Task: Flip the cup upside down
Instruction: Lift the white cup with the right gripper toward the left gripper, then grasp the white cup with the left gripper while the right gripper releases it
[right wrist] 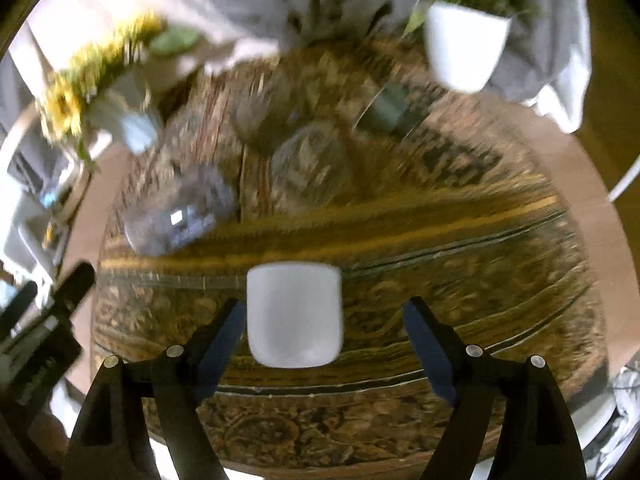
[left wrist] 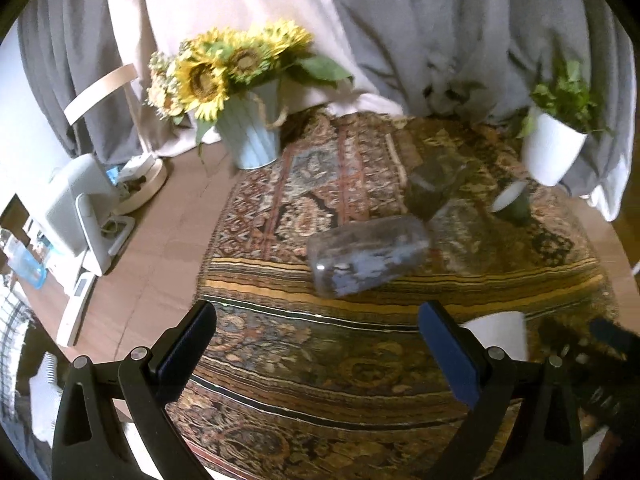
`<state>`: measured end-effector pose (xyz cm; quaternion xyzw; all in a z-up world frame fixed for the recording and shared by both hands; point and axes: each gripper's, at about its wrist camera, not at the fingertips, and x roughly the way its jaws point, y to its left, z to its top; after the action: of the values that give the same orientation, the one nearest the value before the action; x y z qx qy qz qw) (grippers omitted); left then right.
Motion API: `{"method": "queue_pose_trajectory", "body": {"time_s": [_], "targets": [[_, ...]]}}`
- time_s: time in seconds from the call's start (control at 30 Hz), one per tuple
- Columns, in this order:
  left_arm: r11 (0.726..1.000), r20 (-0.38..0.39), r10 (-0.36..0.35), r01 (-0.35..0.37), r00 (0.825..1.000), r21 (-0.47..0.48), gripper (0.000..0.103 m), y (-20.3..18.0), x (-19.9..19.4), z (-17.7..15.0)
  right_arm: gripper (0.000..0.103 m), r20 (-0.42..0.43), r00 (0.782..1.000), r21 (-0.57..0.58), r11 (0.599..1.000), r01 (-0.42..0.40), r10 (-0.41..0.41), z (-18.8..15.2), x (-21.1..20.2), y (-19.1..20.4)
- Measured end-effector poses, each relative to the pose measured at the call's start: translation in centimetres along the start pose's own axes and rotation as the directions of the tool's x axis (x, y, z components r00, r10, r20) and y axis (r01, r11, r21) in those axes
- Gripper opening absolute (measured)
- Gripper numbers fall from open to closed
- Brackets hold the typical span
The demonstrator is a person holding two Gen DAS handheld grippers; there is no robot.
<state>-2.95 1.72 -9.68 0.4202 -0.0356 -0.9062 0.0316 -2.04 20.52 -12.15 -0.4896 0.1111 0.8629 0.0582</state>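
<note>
— So, where is the white cup (right wrist: 294, 314)?
— Standing on the patterned cloth (right wrist: 460, 280), near its front edge, just ahead of the right gripper (right wrist: 320, 320). Looks slightly wider at the far end than the near end. No telling from the blur which end is the mouth.

— Held?
— No. Right gripper spread wide, blue pads (right wrist: 218, 344) either side of the cup; left pad close beside it, right pad well apart. Contact on the left side hard to judge.

— And the left gripper (left wrist: 316, 344)?
— Also released — jaws wide apart, nothing between them but cloth. Hovers over the front part of the table. A sliver of the white cup peeks out behind its right finger.

— Anything else on the cloth?
— A clear plastic jar (left wrist: 366, 254) lying on its side, mid-table. Behind it a second clear container (left wrist: 434, 190), hard to make out. Farther right, a dark green cup (left wrist: 512, 202) tipped over, pale inside showing. Sunflowers in a ribbed pale pot (left wrist: 250, 136) at the back left, a leafy plant in a white pot (left wrist: 550, 148) at the back right. Grey and pale curtains (left wrist: 400, 20) behind everything.
</note>
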Motion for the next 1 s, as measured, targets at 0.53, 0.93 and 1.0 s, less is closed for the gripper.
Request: {"method": "queue_pose_trajectory", "body": {"time_s": [0.53,0.93,1.0], "targets": [[0.992,-0.044,-0.114,0.116,0.993,0.055,0.103,-8.0,-1.9,-3.5,0.081,0.096,0.995,-0.036,0.999,0.027,-0.024,0.0,-3.6,-6.2],[0.995,-0.088,-0.075,0.08,0.993,0.056,0.103,-11.9,1.4,-6.3,0.081,-0.026,0.999,-0.062,0.998,0.025,-0.027,-1.4,-0.1,-11.0],[0.995,-0.087,-0.075,0.08,0.993,0.06,0.103,-12.4,2.0,-6.6,0.081,-0.041,0.999,-0.057,0.998,0.031,-0.033,-1.6,0.3,-11.6]]}}
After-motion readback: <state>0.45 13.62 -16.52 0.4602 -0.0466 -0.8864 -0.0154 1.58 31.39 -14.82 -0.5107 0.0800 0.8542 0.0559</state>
